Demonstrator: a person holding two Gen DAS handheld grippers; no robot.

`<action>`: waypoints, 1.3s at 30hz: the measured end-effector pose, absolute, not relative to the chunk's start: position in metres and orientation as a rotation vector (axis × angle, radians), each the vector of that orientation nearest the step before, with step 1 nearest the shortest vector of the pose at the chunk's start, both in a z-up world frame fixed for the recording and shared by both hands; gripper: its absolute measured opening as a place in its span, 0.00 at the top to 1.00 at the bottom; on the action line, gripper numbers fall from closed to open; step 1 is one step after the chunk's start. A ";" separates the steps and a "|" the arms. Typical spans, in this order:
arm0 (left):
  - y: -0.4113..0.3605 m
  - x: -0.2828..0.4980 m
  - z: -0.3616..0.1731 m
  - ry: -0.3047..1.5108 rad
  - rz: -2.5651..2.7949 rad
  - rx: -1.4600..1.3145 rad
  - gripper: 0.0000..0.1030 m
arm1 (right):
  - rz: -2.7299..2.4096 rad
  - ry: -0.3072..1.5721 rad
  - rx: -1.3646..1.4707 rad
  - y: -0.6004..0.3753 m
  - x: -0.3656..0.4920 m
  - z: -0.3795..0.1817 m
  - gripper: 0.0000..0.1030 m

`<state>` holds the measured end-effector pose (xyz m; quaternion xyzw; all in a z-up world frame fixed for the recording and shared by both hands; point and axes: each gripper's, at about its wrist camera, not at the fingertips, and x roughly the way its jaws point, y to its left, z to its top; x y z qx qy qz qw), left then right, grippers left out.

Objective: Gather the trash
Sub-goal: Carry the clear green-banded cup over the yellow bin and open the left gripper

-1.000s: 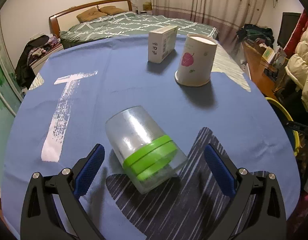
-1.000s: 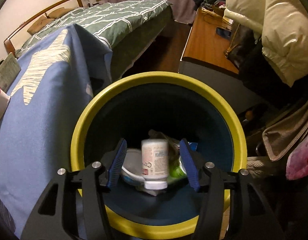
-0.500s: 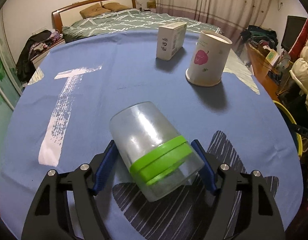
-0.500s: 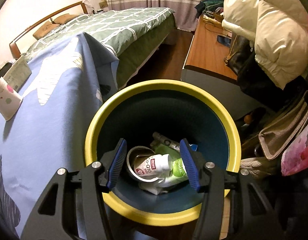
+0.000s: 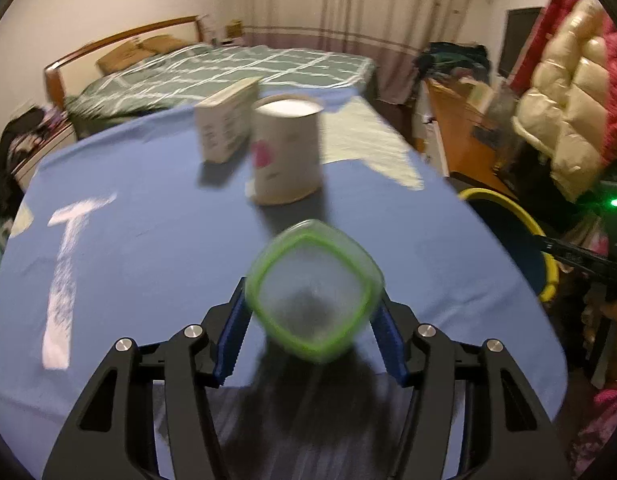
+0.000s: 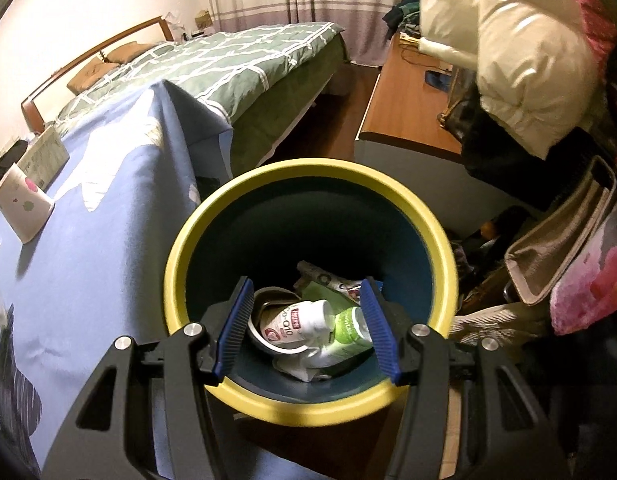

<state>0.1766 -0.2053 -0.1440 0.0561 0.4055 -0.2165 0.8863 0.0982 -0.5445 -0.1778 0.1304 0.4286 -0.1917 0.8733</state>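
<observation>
- Surface (image 5: 148, 248): blue cloth, patterned, beneath both of your tools.
- Trash bin (image 6: 436, 232): yellow rim, dark inside, on the floor beside the surface; a white bottle (image 6: 296, 322) and other litter lie at its bottom.
- Paper cup (image 5: 286, 156): upside down on the surface, just beside a small box (image 5: 224, 124).
- Clear jar (image 5: 314, 312): green band, blurred, clamped between your left tool's (image 5: 308, 340) blue pads.
- Right tool (image 6: 306, 330): fingers apart above the bin, gripping nothing.

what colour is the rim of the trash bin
Yellow, with a dark blue inside. The trash bin shows best in the right wrist view, directly below the open right tongs.
</observation>
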 end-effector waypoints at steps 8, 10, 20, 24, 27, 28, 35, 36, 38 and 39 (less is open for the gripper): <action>-0.269 0.180 -0.133 0.828 -0.550 0.185 0.45 | -0.430 0.868 0.309 -0.568 0.079 -0.174 0.49; -0.275 0.185 -0.135 0.839 -0.551 0.191 0.45 | -0.427 0.869 0.313 -0.571 0.077 -0.175 0.49; -0.297 0.185 -0.127 0.794 -0.591 0.220 0.46 | -0.403 0.852 0.332 -0.581 0.073 -0.177 0.49; -0.329 0.186 -0.112 0.772 -0.663 0.246 0.46 | -0.415 0.843 0.336 -0.586 0.066 -0.174 0.49; -0.366 0.185 -0.103 0.766 -0.749 0.257 0.46 | -0.435 0.842 0.344 -0.593 0.058 -0.174 0.49; -0.374 0.184 -0.102 0.766 -0.769 0.258 0.46 | -0.442 0.844 0.349 -0.595 0.055 -0.175 0.49; -0.453 0.190 -0.116 0.804 -0.871 0.276 0.46 | -0.468 0.862 0.368 -0.613 0.045 -0.183 0.49; -0.459 0.191 -0.120 0.811 -0.874 0.279 0.46 | -0.470 0.863 0.370 -0.615 0.044 -0.184 0.49; -0.476 0.195 -0.131 0.824 -0.867 0.293 0.46 | -0.477 0.864 0.381 -0.619 0.041 -0.187 0.49; -0.484 0.198 -0.136 0.833 -0.865 0.297 0.46 | -0.478 0.865 0.382 -0.620 0.042 -0.187 0.49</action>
